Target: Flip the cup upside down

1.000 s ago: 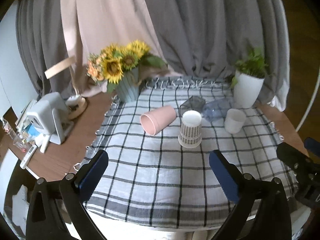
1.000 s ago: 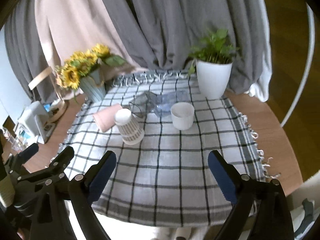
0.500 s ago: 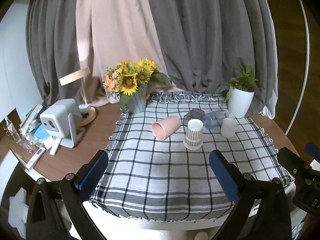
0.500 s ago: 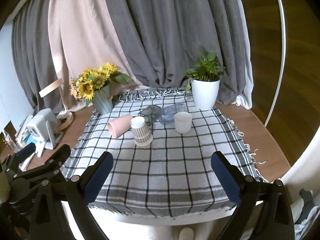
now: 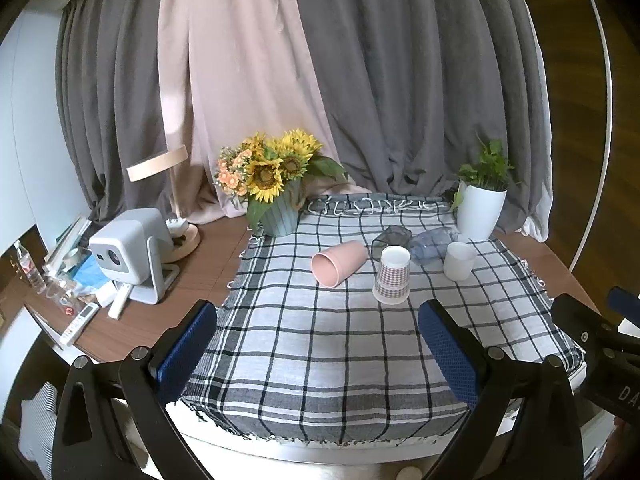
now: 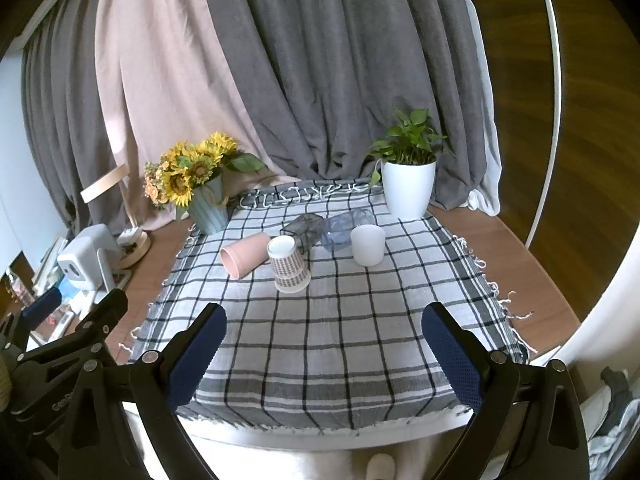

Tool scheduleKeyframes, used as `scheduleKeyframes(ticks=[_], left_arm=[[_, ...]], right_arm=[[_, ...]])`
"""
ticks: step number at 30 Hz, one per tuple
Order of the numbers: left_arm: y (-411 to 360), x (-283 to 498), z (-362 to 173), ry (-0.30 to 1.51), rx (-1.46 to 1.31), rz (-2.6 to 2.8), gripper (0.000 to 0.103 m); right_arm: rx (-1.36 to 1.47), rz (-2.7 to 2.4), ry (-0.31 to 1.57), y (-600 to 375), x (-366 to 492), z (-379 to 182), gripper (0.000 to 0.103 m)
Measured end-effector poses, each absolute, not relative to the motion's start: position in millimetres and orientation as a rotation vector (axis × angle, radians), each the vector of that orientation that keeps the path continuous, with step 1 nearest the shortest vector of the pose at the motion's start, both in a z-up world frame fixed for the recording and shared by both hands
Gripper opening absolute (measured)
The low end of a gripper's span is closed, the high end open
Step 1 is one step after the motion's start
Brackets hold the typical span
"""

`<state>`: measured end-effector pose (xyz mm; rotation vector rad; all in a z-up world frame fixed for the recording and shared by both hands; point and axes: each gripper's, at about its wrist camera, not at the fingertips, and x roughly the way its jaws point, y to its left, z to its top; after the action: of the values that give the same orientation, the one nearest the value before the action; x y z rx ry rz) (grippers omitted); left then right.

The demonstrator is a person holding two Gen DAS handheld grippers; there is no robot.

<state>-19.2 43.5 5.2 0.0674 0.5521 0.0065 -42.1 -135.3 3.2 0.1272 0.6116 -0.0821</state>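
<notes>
The patterned cup (image 6: pixel 289 266) sits upside down mid-cloth, touching the tipped pink cup (image 6: pixel 245 254). Both the left gripper (image 5: pixel 320 350) and right gripper (image 6: pixel 325 350) hang wide open, empty. Bump either cup and it probably rolls.

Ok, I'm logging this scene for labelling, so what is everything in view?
patterned paper cup: 1, checked brown and white, upside down mid-cloth
pink cup: 1, pink, on its side, left of the paper cup
white cup: 1, white, upright, right side
clear glasses: 2, dark and bluish, lying behind the cups
tablecloth: 1, grey-white plaid, on the table
sunflower vase: 1, yellow flowers, back left
potted plant: 1, white pot, back right
projector: 1, white, far left
lamp: 1, wooden, behind projector
left claw: 1, black and blue, open
right claw: 1, black and blue, open
</notes>
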Motion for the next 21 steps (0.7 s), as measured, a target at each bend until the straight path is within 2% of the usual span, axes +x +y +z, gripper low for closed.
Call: scheduleKeyframes(ticks=[21], left_arm=[[40.6, -19.4, 7.3, 0.552, 0.062, -0.007, 0.103]], right_arm=[[0.124, -0.093, 0.611, -131.5, -45.9, 4.6, 0.099]])
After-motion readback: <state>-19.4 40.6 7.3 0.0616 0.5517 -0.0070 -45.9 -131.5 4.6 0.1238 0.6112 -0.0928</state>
